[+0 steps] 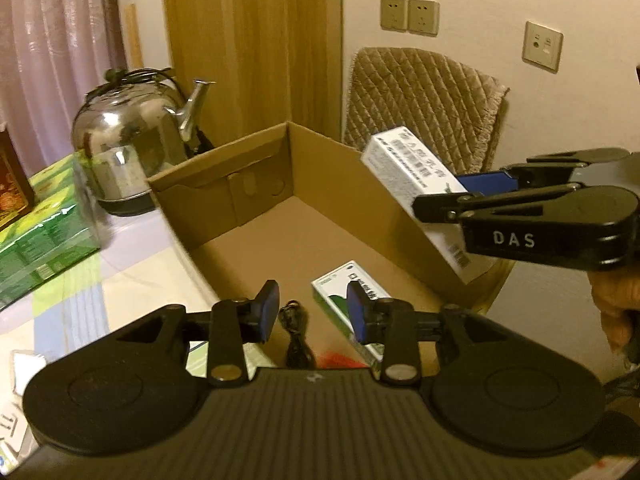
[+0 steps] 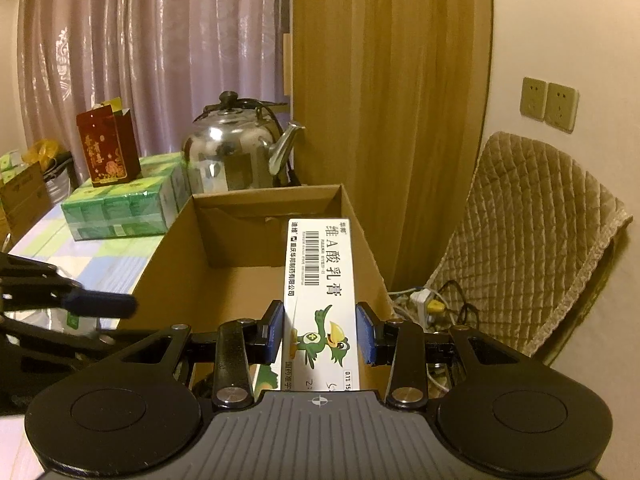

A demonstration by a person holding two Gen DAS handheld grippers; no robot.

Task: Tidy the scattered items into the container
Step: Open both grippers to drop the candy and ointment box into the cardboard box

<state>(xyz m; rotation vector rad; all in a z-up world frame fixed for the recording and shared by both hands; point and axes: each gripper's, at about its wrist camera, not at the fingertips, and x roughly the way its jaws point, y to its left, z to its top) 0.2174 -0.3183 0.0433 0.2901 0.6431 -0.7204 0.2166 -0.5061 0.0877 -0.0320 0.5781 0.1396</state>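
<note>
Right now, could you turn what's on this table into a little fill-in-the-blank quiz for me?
1. The right gripper holds a white box printed with a green cartoon ____.
2. That box hangs above an open ____ container.
3. The left gripper has its fingers ____, holding nothing.
4. The shiny metal ____ stands behind the container, beside green packs.

Missing words: bird; cardboard; open; kettle

I'm in a home, at a dining spot: a steel kettle [image 2: 236,152] on my bench's checked cloth [image 2: 100,256], pink curtains [image 2: 152,48] upper left, a quilted chair [image 2: 532,236] at right, wall sockets [image 2: 550,102] above it, a red gift bag [image 2: 108,144].
</note>
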